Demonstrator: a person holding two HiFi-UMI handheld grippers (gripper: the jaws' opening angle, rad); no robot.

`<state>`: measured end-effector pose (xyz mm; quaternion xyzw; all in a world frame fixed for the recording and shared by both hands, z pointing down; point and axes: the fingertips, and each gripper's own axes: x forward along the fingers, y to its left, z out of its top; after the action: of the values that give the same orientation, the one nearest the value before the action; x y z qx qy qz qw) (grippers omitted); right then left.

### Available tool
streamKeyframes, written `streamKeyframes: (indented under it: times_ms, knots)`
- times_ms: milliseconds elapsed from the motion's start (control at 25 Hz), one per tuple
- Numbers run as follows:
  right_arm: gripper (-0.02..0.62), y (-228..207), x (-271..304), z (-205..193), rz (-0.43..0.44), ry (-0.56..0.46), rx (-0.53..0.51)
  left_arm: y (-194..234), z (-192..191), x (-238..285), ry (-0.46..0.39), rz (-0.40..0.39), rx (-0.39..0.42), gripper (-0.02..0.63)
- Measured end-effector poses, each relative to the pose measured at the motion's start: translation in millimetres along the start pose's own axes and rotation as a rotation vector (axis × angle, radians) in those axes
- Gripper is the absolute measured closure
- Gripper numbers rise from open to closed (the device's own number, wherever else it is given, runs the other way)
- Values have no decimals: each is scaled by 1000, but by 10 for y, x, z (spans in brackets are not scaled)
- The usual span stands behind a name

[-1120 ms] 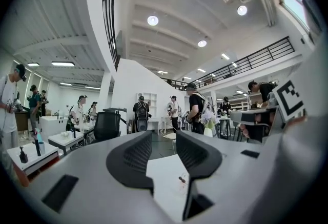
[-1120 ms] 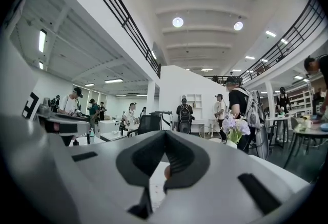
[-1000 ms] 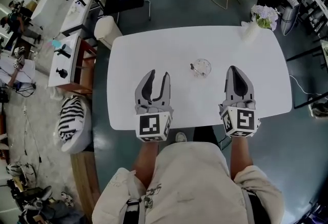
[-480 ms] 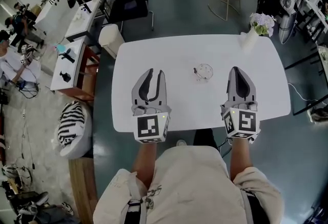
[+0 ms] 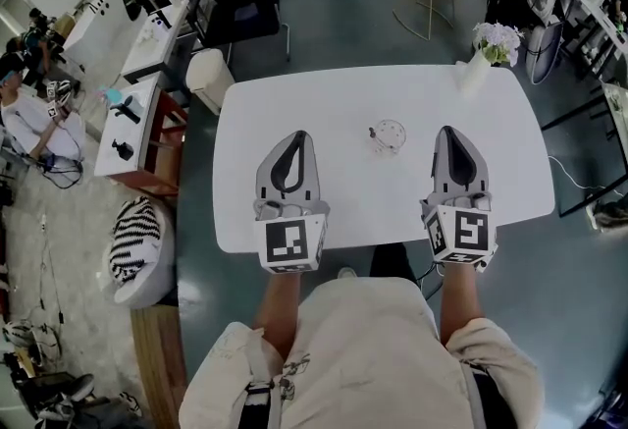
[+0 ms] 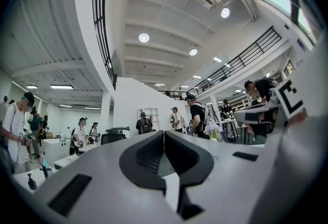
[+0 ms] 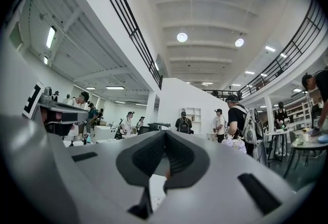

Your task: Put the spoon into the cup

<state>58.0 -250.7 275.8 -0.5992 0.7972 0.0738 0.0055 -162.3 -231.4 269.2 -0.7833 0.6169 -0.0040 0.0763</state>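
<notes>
We note both tongs clenched on nothing, left gripper [image 5: 297, 136] and right gripper [image 5: 448, 133] pointing away from us over the white table [image 5: 324, 98], the cup [image 5: 391, 134] between their tips, slightly nearer the right, the spoon [image 5: 374, 135] a dark sliver at its left rim, axis too small to read.

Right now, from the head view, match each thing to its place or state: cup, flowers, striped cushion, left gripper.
Things:
1. cup
2. flowers
3. striped cushion
4. left gripper

Places or states:
A. on the floor
B. fingers shut
C. far right corner of the table
D. middle of the table

Pairs: 1-D, 2-C, 3-A, 4-B
</notes>
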Motion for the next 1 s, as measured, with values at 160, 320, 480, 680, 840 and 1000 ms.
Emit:
streamKeyframes:
  times_ms: [160,320,480,680,840,1000]
  knots:
    - [607,22,-1,-15,2,6,-11,-24,-25,11,2,-5,-10,598]
    - [607,37,-1,-71,4,14,-13,-55,-71,15,4,-14,-8,598]
    - [607,24,24,-91,4,21,-15,-63,-101,51,12,-14,-10,598]
    - [607,24,39,-93,0,21,-11,-50,-113,74,11,-15,-15,598]
    - [607,14,64,-74,-5,19,-14,-33,-93,93,12,-15,-10,598]
    - [607,-2,66,-100,-6,20,-16,-74,-109,115,11,-22,-9,598]
